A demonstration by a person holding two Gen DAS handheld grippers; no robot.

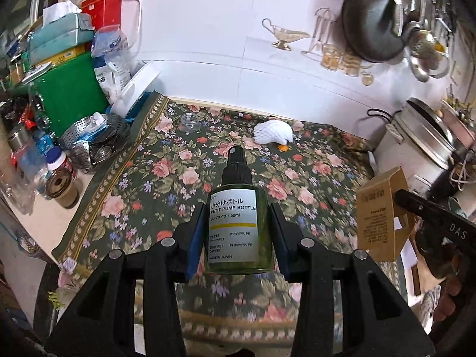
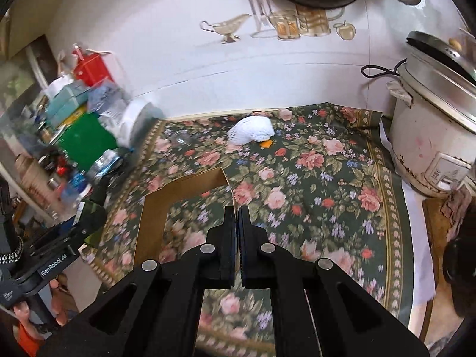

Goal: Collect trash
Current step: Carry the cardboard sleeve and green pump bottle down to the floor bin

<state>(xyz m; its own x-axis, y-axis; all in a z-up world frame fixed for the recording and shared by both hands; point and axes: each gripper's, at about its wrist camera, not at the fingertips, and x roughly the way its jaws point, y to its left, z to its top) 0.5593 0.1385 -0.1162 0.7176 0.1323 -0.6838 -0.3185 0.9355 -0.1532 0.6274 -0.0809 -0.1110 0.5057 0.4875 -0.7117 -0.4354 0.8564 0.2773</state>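
Gripping a small pump bottle (image 1: pixel 239 226), the left gripper (image 1: pixel 238 226) has its two pads pressed against the bottle's sides; black spray cap points away from the camera, white label faces up, bottle clear of the cloth. Right gripper (image 2: pixel 237 232) clenched, fingers pinching one wall of a flattened brown cardboard box (image 2: pixel 166 205), which hangs open-ended to the left of the fingers. The left wrist view shows the same box (image 1: pixel 379 217) at right, pinched by that gripper's (image 1: pixel 402 198) black tip, a hand (image 1: pixel 449 297) below it.

Beneath both: floral tablecloth (image 1: pixel 312 178), dark green with pink roses, on a counter. On the cloth near the back wall, a white foam fruit net (image 1: pixel 273 131) with a bit of orange peeking out beside it; left of it, well apart, a small clear jar (image 1: pixel 190 122).

Left edge: clutter pile — green box (image 1: pixel 71 95), tissue packs (image 1: pixel 59 35), red carton (image 1: pixel 104 9), steel steamer basket (image 1: pixel 89 142), spice jars. Right edge: white rice cooker (image 2: pixel 428 136), lid ajar. A dark wok (image 1: pixel 372 23) hangs on the white tiled wall.
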